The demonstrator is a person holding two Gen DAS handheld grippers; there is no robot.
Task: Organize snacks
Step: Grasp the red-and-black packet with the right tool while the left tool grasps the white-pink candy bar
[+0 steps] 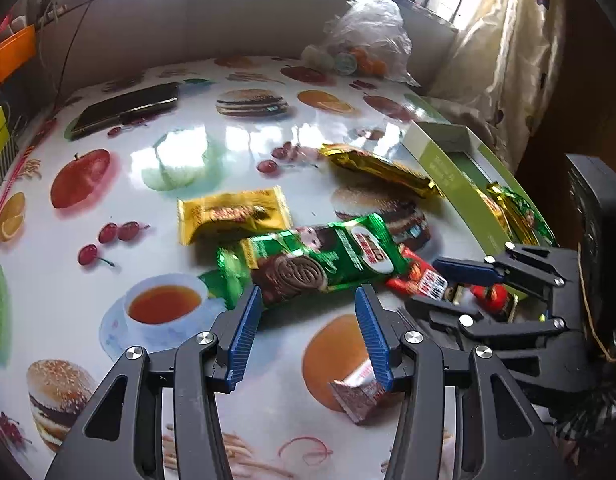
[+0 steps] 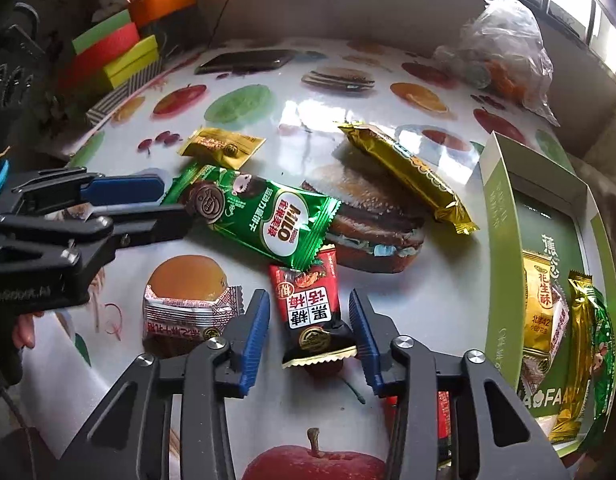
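A green Milo biscuit packet [image 1: 320, 260] [image 2: 259, 216] lies mid-table. My left gripper [image 1: 308, 292] [image 2: 175, 202] is open, its fingertips either side of the packet's near edge, not pressing. A red and black sweet packet [image 2: 308, 300] [image 1: 420, 276] lies between the fingers of my right gripper [image 2: 309, 296] [image 1: 424, 284]. That gripper is open, with a gap showing at its left pad. Loose nearby are a small yellow packet [image 1: 231, 214], a long gold bar [image 2: 408, 172] and a brown and silver packet [image 2: 187, 316]. The green box [image 2: 500, 216] at right holds several packets [image 2: 544, 300].
The table has a glossy food-print cover. A dark flat case [image 1: 127, 108] lies at the far left, and a plastic bag of fruit [image 1: 368, 36] at the far right. Coloured boxes [image 2: 119, 56] crowd the left edge. A curtain [image 1: 508, 60] hangs beyond the green box.
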